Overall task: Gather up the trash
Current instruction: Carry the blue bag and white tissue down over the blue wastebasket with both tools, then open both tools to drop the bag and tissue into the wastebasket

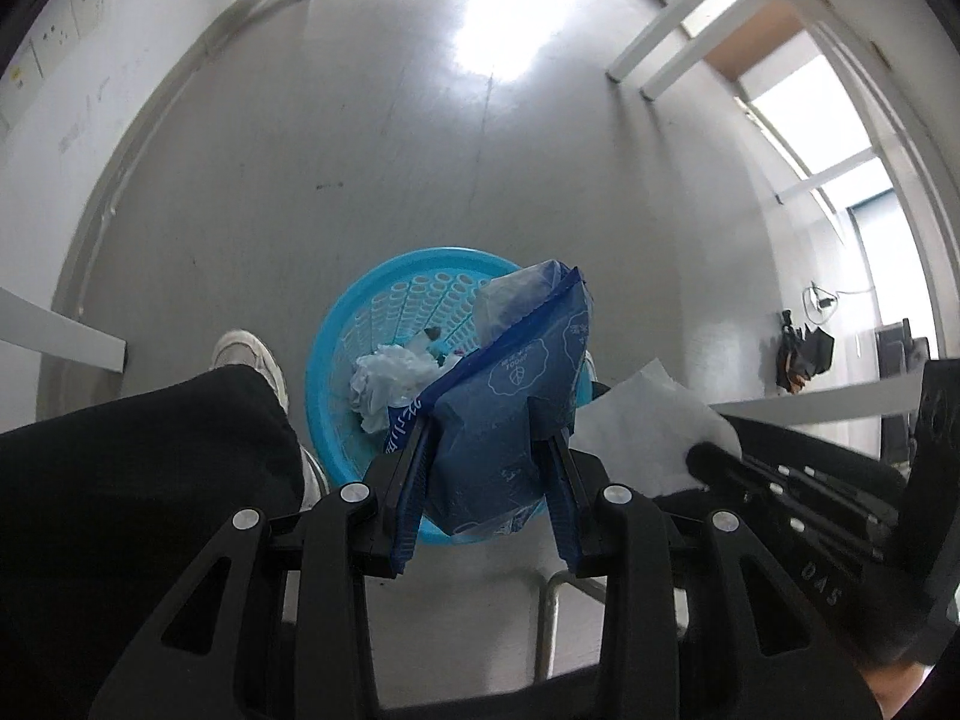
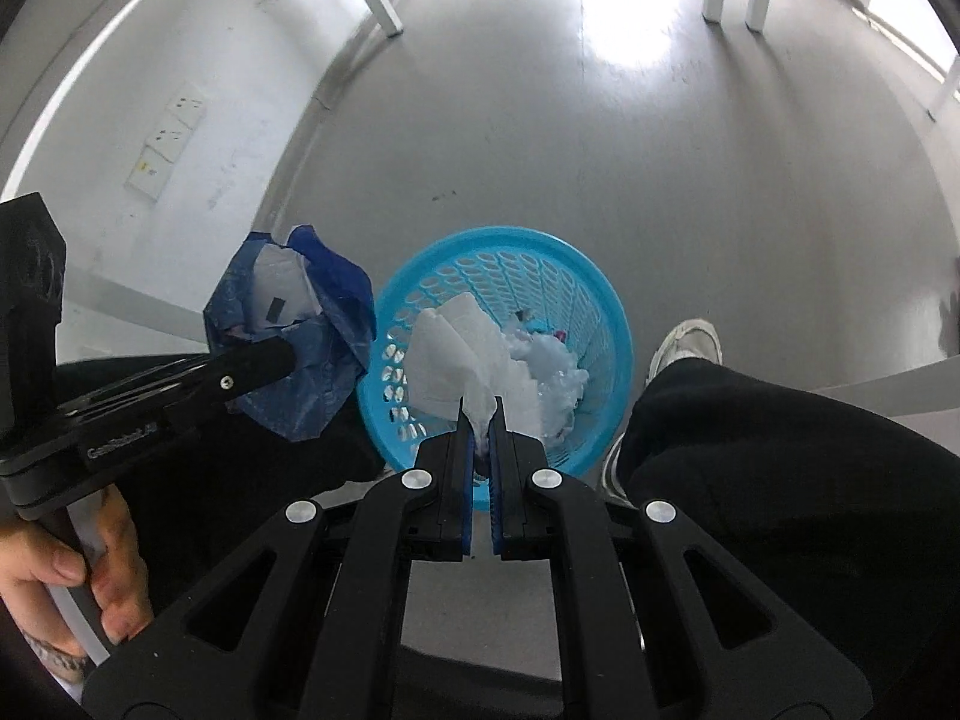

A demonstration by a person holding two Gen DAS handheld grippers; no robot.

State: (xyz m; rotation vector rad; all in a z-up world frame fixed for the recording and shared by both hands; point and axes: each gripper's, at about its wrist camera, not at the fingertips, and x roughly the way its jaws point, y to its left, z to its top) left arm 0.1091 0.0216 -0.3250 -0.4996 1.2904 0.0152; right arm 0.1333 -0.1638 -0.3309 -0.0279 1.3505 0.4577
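Left gripper (image 1: 486, 420) is clamping a blue packet (image 1: 510, 396), right gripper (image 2: 480, 420) is pinching a white tissue (image 2: 456, 354), both hanging over the basket (image 2: 600, 276) holding crumpled paper (image 2: 555, 369).

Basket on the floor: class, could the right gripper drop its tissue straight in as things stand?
Probably yes. The right gripper, shut on the white tissue, hangs over the open basket, with nothing between them. The left gripper and its blue packet sit off to the side.
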